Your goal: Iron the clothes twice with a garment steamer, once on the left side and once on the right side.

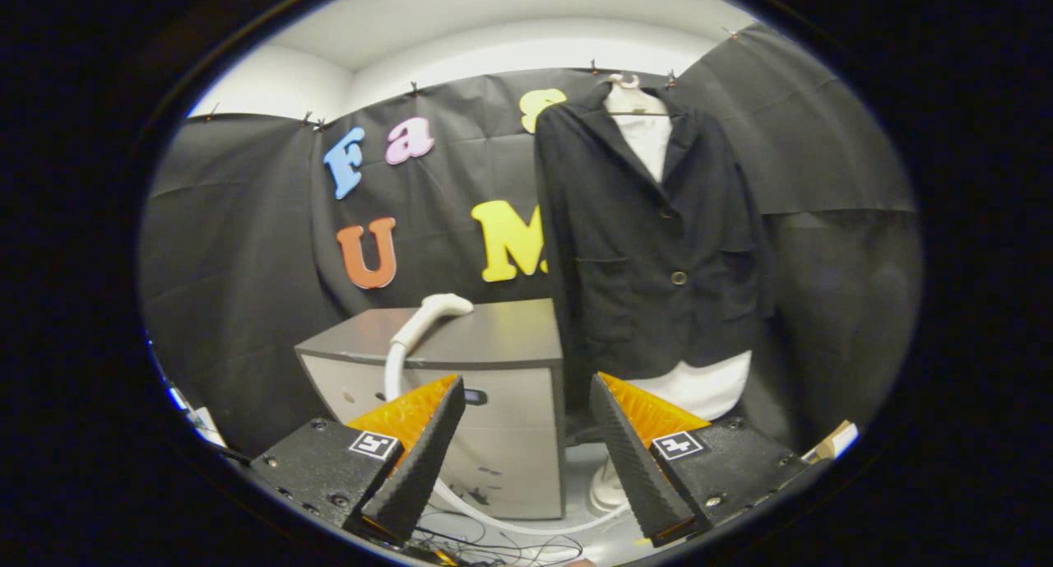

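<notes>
A black jacket (pixel 658 238) over a white shirt (pixel 707 386) hangs on a mannequin against the booth wall, beyond my right finger. The white steamer head (pixel 434 310) lies on top of a grey cabinet (pixel 494 345) to the jacket's left, ahead of my left finger. Its white hose (pixel 395 369) runs down the cabinet's front and curls along the floor. My gripper (pixel 526 402) is open, its fingers wide apart with nothing between them, well short of the steamer head.
The mannequin's white base (pixel 607 489) stands on the floor beside the cabinet. Thin dark cables (pixel 494 542) lie on the floor just below the fingers. A cardboard piece (pixel 835 439) shows at the far right.
</notes>
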`<state>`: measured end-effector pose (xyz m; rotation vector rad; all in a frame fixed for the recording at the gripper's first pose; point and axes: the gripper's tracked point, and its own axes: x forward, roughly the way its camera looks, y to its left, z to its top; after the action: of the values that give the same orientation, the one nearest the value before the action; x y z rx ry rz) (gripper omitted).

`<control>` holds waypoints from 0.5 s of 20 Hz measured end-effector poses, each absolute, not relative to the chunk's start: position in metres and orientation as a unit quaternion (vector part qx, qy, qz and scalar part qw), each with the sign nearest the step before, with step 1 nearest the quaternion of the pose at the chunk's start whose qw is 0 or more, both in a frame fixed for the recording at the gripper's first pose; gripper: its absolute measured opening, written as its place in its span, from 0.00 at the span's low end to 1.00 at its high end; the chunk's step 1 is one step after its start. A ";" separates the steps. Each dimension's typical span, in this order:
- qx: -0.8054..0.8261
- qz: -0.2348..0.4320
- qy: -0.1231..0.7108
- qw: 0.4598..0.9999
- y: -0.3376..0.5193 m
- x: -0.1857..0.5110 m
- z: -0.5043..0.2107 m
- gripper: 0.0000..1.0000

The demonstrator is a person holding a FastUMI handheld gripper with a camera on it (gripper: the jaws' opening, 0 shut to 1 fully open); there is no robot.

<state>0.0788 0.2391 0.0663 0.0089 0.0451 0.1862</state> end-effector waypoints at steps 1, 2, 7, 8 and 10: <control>0.006 0.107 0.028 0.994 0.256 0.089 0.071 0.98; 0.005 0.118 0.034 0.992 0.272 0.098 0.075 0.97; -0.009 0.168 0.039 0.985 0.353 0.153 0.103 0.97; -0.012 0.175 0.041 0.984 0.368 0.167 0.105 0.97; -0.017 0.181 0.063 0.981 0.393 0.197 0.107 0.97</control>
<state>0.1969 0.3932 0.1068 -0.0343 0.1259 0.3636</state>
